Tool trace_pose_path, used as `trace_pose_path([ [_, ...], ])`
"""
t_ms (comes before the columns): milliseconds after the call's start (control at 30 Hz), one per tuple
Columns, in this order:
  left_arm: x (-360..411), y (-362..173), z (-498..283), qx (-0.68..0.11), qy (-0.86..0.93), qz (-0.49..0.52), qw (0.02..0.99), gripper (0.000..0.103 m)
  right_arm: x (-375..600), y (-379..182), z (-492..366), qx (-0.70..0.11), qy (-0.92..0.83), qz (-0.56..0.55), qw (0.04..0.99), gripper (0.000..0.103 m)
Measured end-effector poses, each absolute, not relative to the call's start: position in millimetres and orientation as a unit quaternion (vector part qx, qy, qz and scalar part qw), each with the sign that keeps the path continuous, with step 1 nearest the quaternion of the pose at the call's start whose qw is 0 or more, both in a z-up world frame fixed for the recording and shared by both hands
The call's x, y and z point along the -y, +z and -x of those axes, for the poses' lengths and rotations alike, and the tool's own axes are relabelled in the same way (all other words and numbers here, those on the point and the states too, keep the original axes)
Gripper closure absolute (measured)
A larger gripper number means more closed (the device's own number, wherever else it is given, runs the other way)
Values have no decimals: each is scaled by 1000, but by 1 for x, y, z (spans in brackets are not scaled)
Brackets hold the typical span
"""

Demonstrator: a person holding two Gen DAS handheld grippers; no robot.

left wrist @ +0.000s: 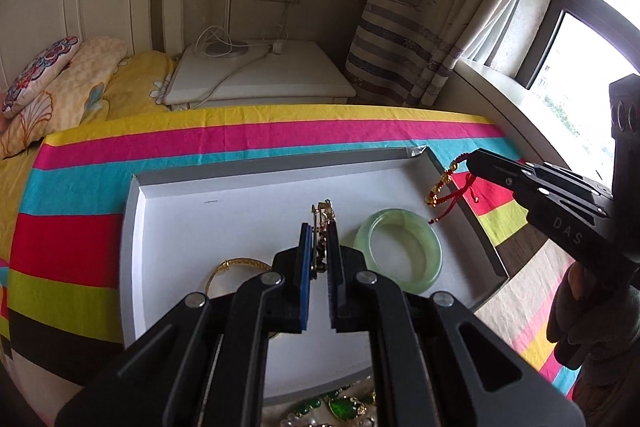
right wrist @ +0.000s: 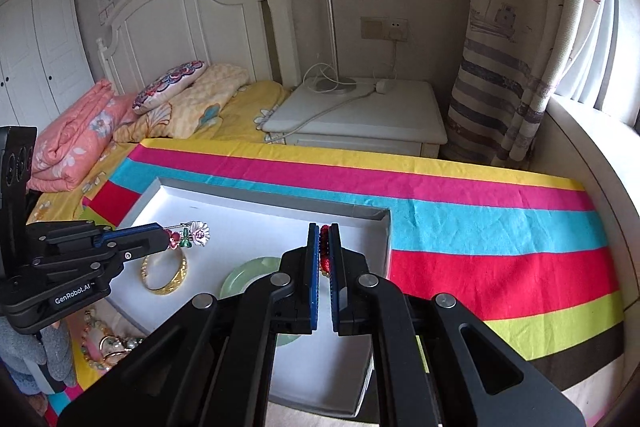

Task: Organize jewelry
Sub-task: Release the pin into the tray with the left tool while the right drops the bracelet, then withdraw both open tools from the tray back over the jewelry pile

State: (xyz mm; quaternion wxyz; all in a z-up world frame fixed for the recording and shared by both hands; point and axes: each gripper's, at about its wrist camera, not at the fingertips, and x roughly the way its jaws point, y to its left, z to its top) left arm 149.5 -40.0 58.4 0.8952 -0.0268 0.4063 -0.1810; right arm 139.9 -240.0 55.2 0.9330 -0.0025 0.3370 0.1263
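Left wrist view, edge-on: left gripper [left wrist: 320, 231] was clamped on a flower brooch [left wrist: 321, 223], only a thin gold sliver w/ a pin visible, frame centre, over the white tray [left wrist: 240, 211]. Right wrist view gave its face: white enamel daisy, red bud, green leaves [right wrist: 192, 233] at centre left, above the gold bangle [right wrist: 165, 275].

Right gripper [right wrist: 324, 247] was closed on a red cord bracelet [right wrist: 325, 251]; its own view showed just a red tuft btwn the pads. Left view showed the rest: gold beads, red knotted cord and tails [left wrist: 448, 187] hanging at centre right over the tray's right rim.

Green jade bangle [left wrist: 400, 251] lay flat in the tray, lower right of centre in the left view, half hidden in the right view. More jewelry [right wrist: 106, 345], beads & pearls, sat on the striped cloth [right wrist: 480, 227] at lower left, outside the tray.
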Motion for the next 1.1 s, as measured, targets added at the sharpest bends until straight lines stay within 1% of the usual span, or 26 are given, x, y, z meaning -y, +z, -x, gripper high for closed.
trace_pose_path([
  [200, 36, 35, -168, -431, -158, 47, 887, 96, 240, 40, -163, -365, 114, 8, 924, 97],
  [233, 34, 34, -169, -432, -151, 47, 888, 93, 239, 39, -165, -368, 112, 8, 923, 96],
  [300, 29, 34, -171, -432, -136, 48, 890, 75, 238, 37, -169, -378, 115, 10, 919, 95],
  [333, 26, 38, -170, -423, -124, 48, 896, 55, 237, 38, -171, -380, 111, 17, 918, 93],
  [367, 22, 43, -169, -412, -115, 46, 903, 39, 237, 40, -171, -379, 109, 21, 919, 88],
  [400, 18, 49, -167, -401, -106, 44, 909, 34, 237, 45, -170, -375, 111, 20, 920, 80],
  [433, 14, 55, -166, -394, -100, 44, 912, 30, 238, 50, -168, -369, 114, 16, 922, 74],
  [467, 10, 61, -165, -389, -96, 45, 915, 29, 239, 56, -166, -360, 119, 12, 925, 61],
  [500, 8, 67, -164, -385, -91, 44, 917, 29, 240, 63, -162, -351, 123, 8, 928, 55],
  [533, 6, 74, -161, -379, -85, 41, 921, 29, 240, 71, -158, -340, 128, 6, 932, 55],
  [600, 5, 90, -152, -357, -76, 25, 931, 23, 236, 88, -149, -323, 138, 10, 936, 55],
  [667, 7, 107, -137, -327, -60, -2, 943, 15, 232, 107, -137, -305, 154, 12, 940, 55],
  [700, 8, 115, -128, -311, -48, -18, 949, 13, 229, 117, -129, -294, 164, 12, 941, 55],
  [767, 11, 128, -105, -275, -25, -50, 960, 2, 225, 134, -110, -274, 182, 13, 944, 53],
  [900, 17, 142, -50, -220, 12, -86, 972, 2, 223, 154, -62, -237, 210, 15, 948, 38],
  [933, 16, 142, -36, -211, 17, -87, 973, 2, 223, 156, -50, -230, 215, 18, 949, 36],
  [1000, 13, 137, -11, -206, 25, -87, 974, 2, 225, 153, -22, -217, 221, 30, 950, 27],
  [1067, 6, 129, 10, -212, 29, -83, 973, 2, 228, 144, 3, -207, 216, 41, 953, 21],
  [1100, 2, 123, 19, -219, 31, -80, 972, 2, 230, 139, 14, -204, 213, 44, 955, 20],
])
